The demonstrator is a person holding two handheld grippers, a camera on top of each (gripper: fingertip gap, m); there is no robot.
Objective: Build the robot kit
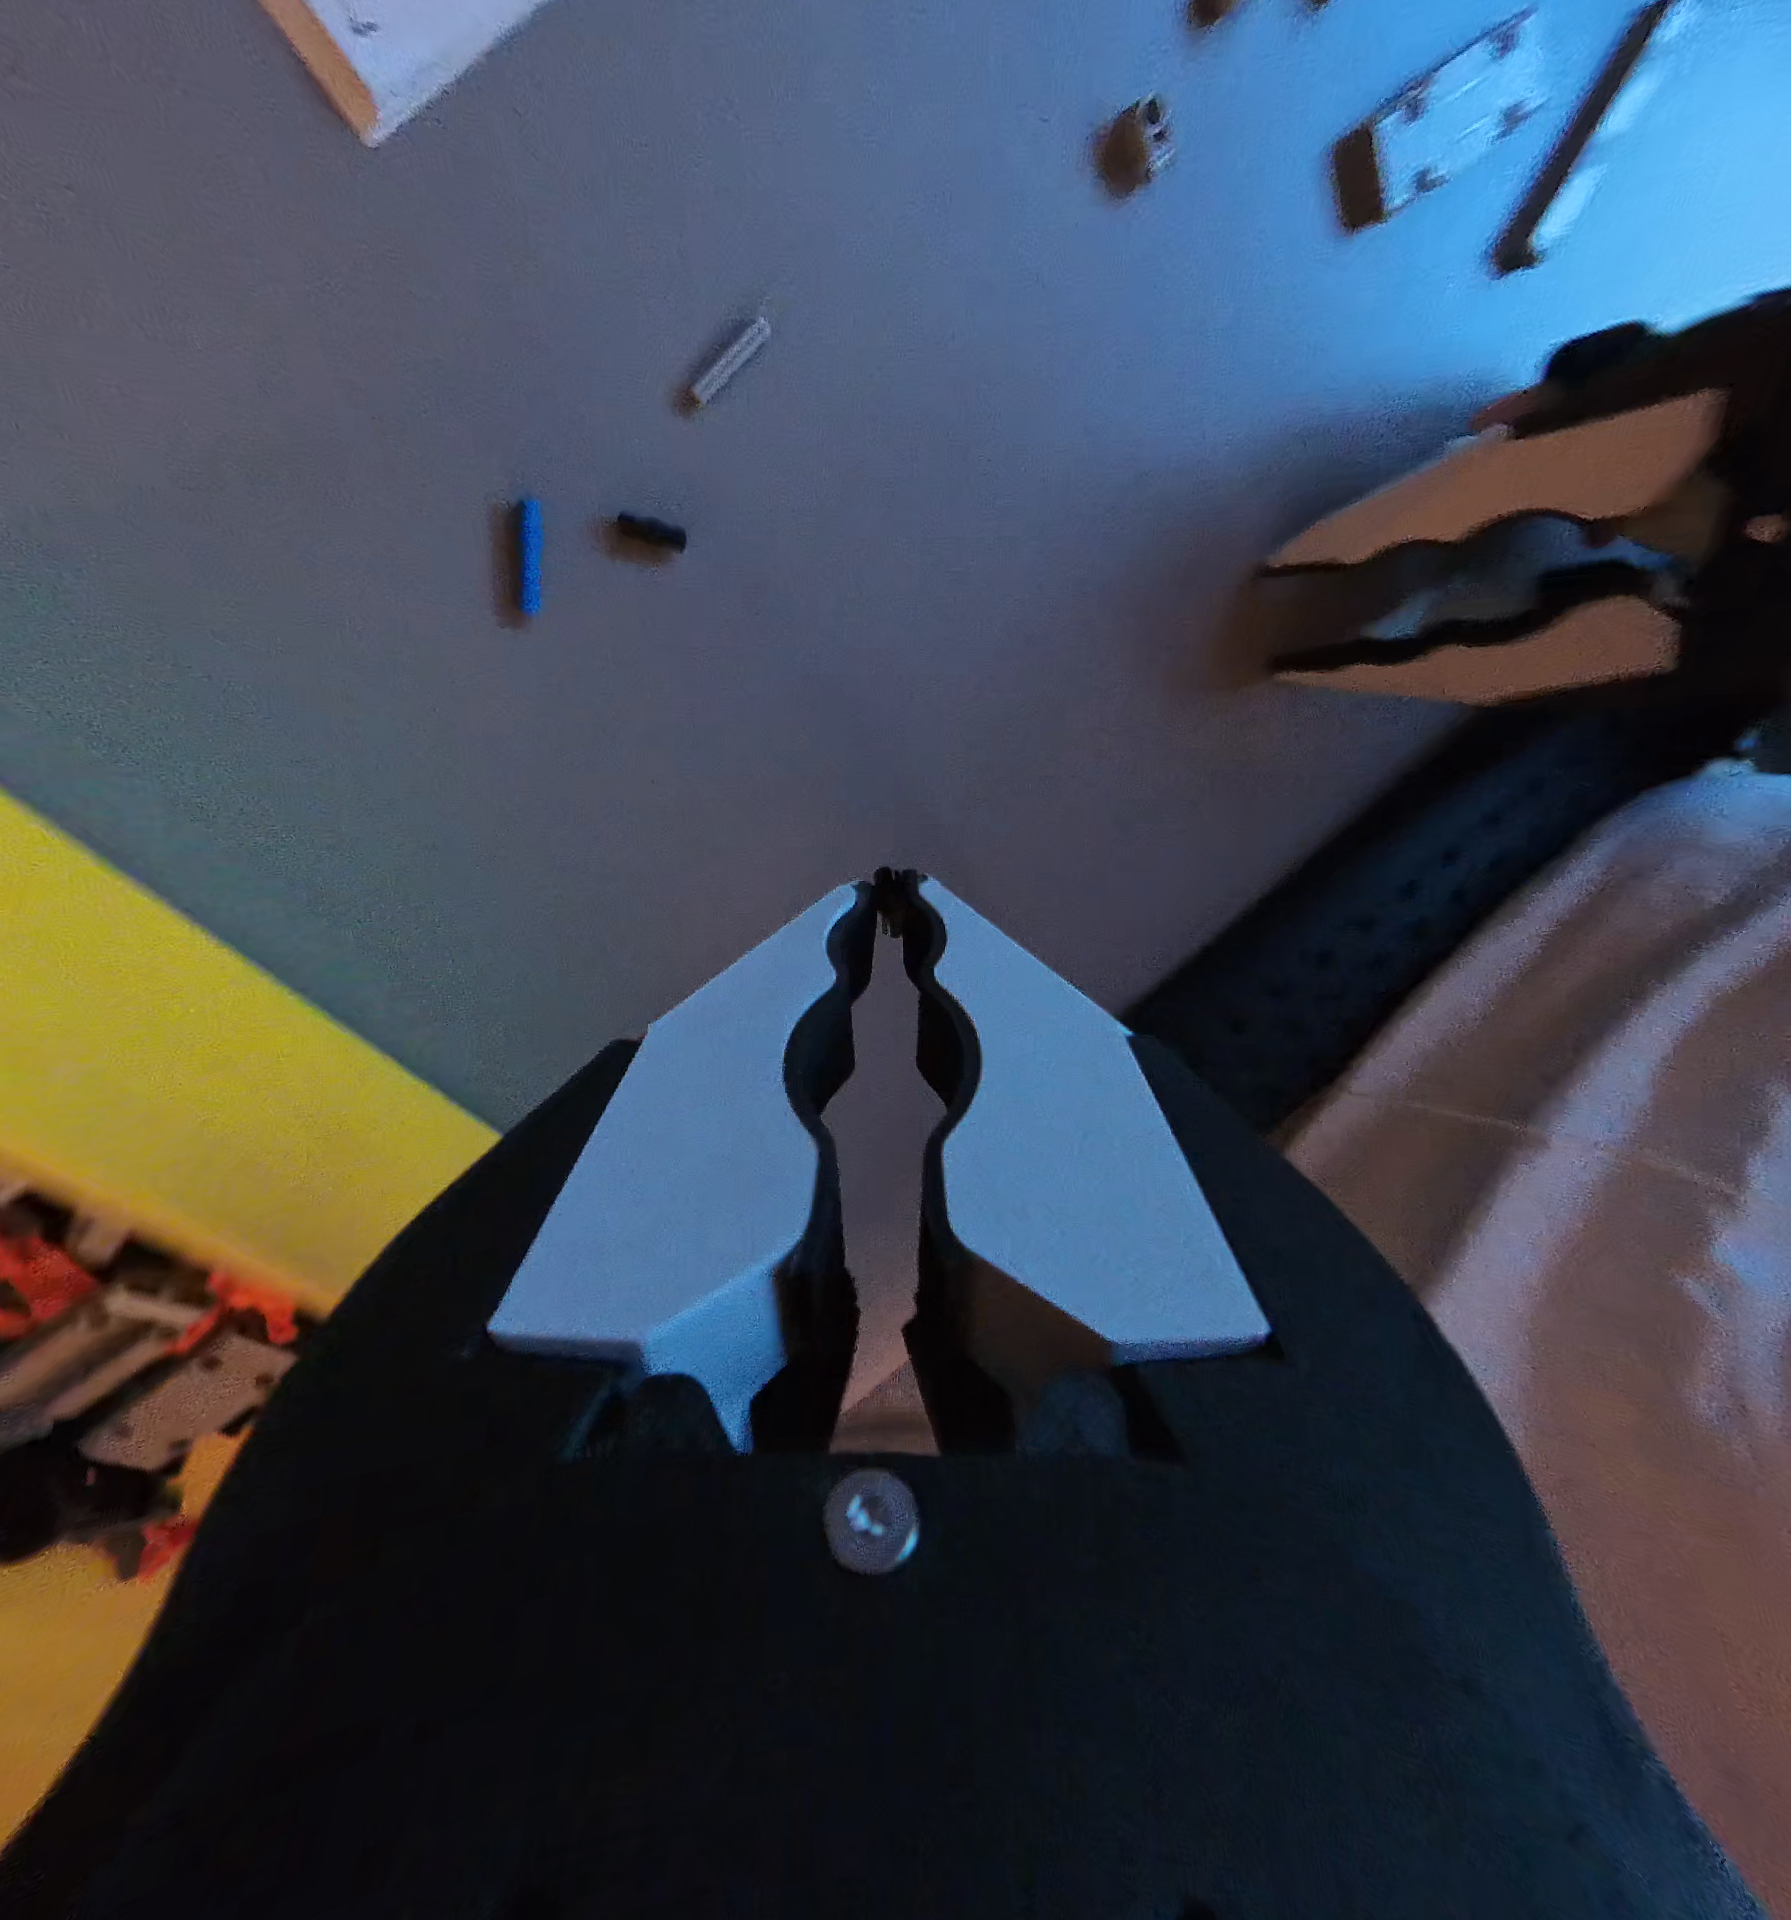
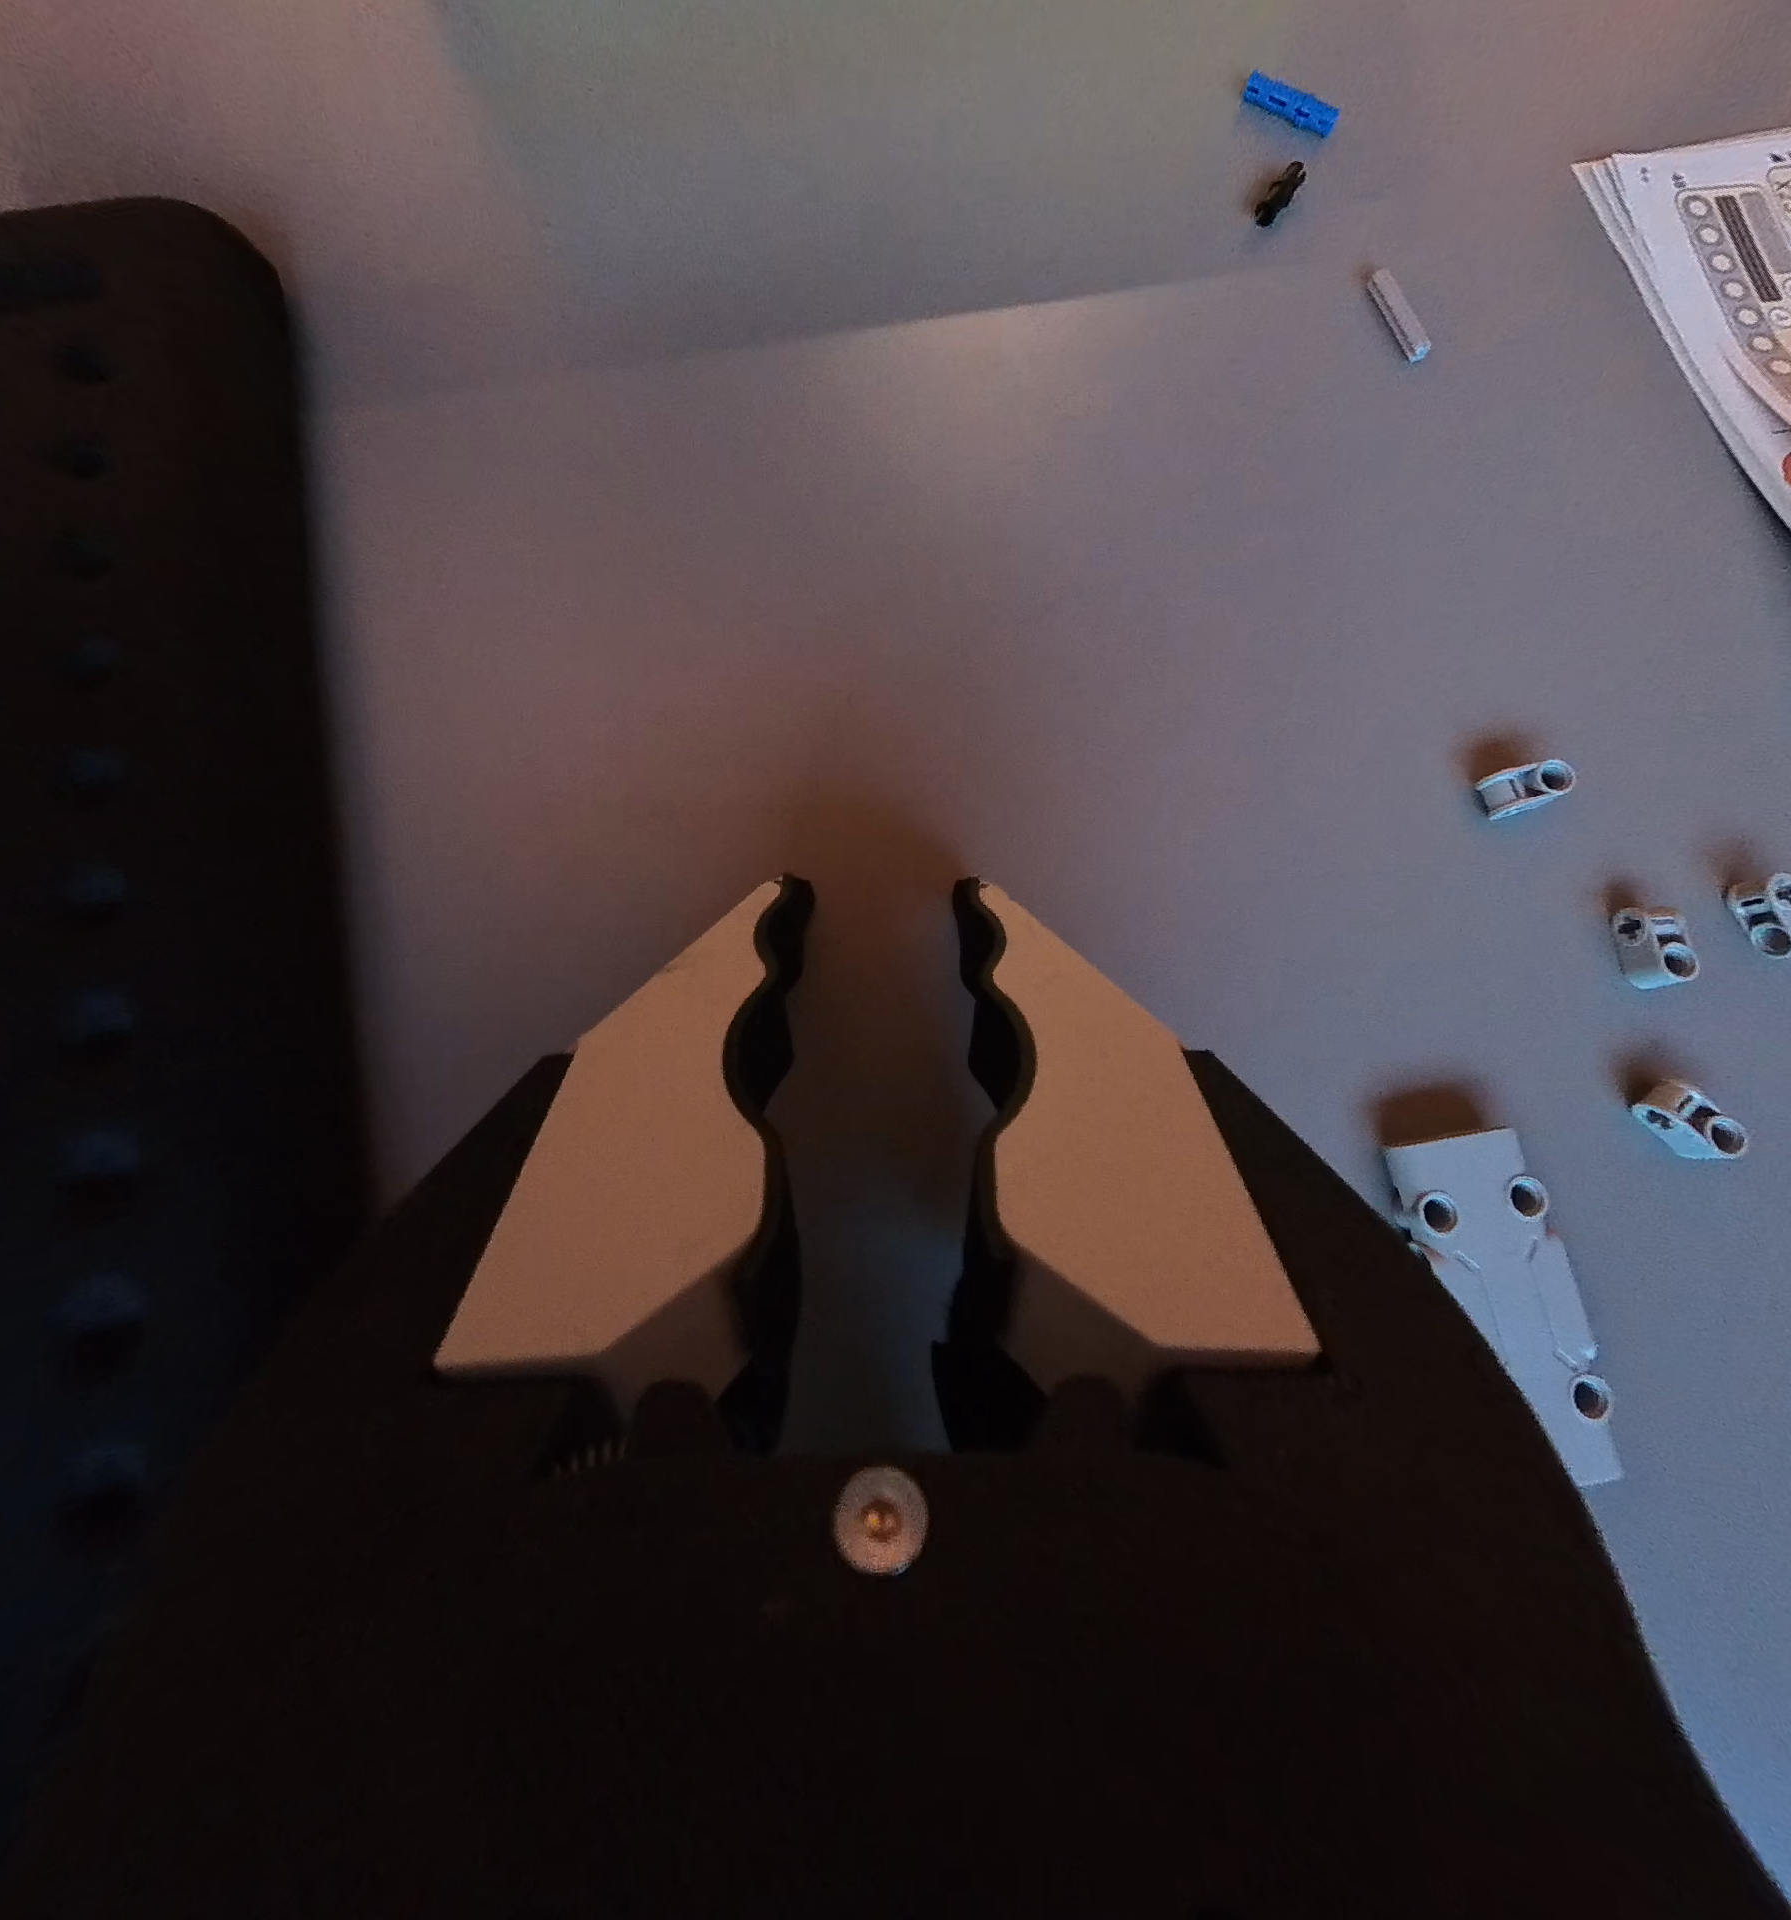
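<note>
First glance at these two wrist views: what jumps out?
The left gripper fills its view, tips pinched on a tiny black part above the pale table. Beyond it lie a blue piece and a black pin. The right gripper stands open and empty, grey connectors at its right.

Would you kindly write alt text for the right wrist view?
The open right gripper hovers over a bare grey table, holding nothing. Small grey connectors, a grey panel piece and an instruction booklet lie to its right.
</note>
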